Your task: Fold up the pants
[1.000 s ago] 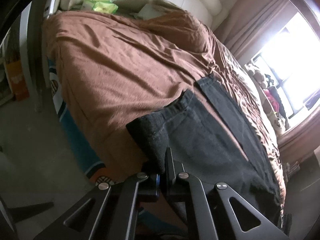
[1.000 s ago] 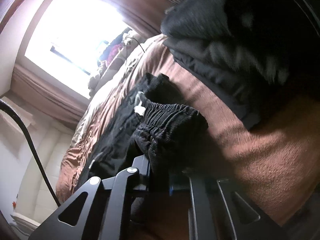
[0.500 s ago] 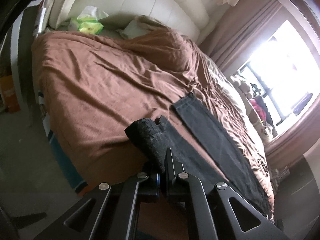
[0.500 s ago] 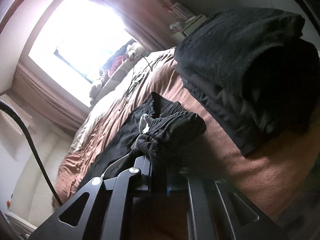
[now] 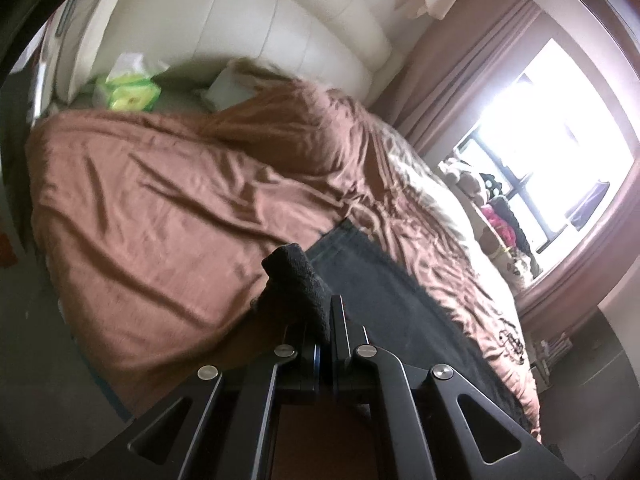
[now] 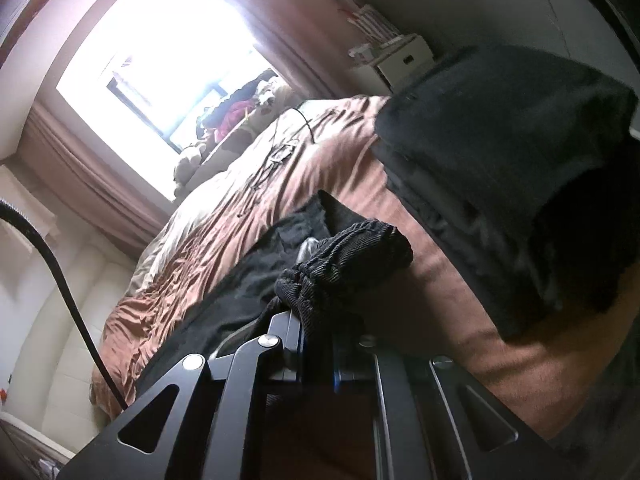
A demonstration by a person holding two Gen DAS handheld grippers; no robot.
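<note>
Left gripper (image 5: pixel 326 320) clamped on a hem of the black pants (image 5: pixel 400 308); right gripper (image 6: pixel 316 320) clamped on their ribbed waistband (image 6: pixel 352 256). The pants stretch across the brown bedspread (image 5: pixel 160 208); a stack of folded dark clothes (image 6: pixel 500 168) lies on it, near the waistband.

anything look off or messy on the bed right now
Nothing is damaged or spilled. The brown bedspread is rumpled, and a pile of dark clothes sits heaped at the bed's edge. The black pants are only partly flat, since the left gripper and right gripper each pinch an end.
</note>
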